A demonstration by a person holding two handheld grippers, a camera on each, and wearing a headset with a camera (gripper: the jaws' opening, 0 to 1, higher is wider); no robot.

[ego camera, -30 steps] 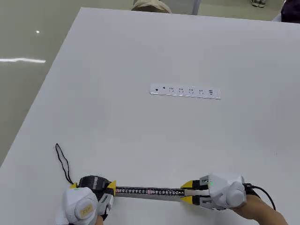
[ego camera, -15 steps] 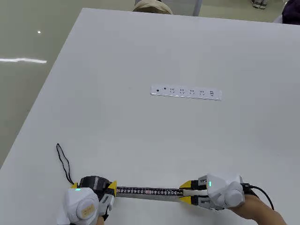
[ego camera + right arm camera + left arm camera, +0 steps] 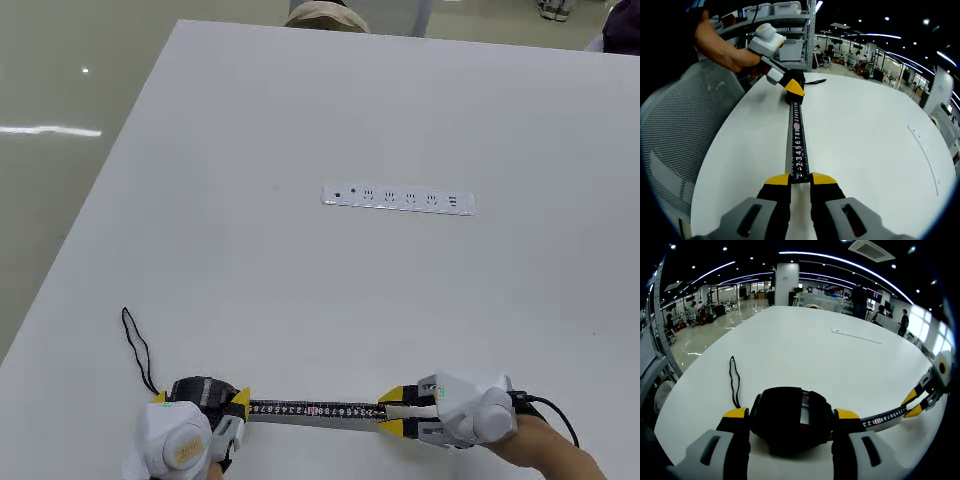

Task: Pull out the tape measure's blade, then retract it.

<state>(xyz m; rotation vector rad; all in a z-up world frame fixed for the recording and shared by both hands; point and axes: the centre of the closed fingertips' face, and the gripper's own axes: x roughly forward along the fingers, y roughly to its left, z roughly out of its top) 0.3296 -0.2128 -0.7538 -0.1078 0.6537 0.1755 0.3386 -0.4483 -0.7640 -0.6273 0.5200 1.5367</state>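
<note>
Clamping the case (image 3: 205,390), left tool (image 3: 791,414) hides its sides; right tool (image 3: 800,178) pinches the blade (image 3: 797,135), covering its tip.

A white table (image 3: 300,280) bears a white power strip (image 3: 398,198), lying flat near the table's middle with its long side parallel to the far edge. Just past that far edge sits a tan rounded thing (image 3: 322,14), too cropped to name. Glossy pale floor (image 3: 60,150) spreads off the table's left side. In the right gripper view a grey mesh chair (image 3: 685,125) stands against the table's near side, and metal shelves (image 3: 790,30) with bins rise beyond the table. In the left gripper view a white pillar (image 3: 786,284) and standing people (image 3: 858,295) are past the table's far end.
</note>
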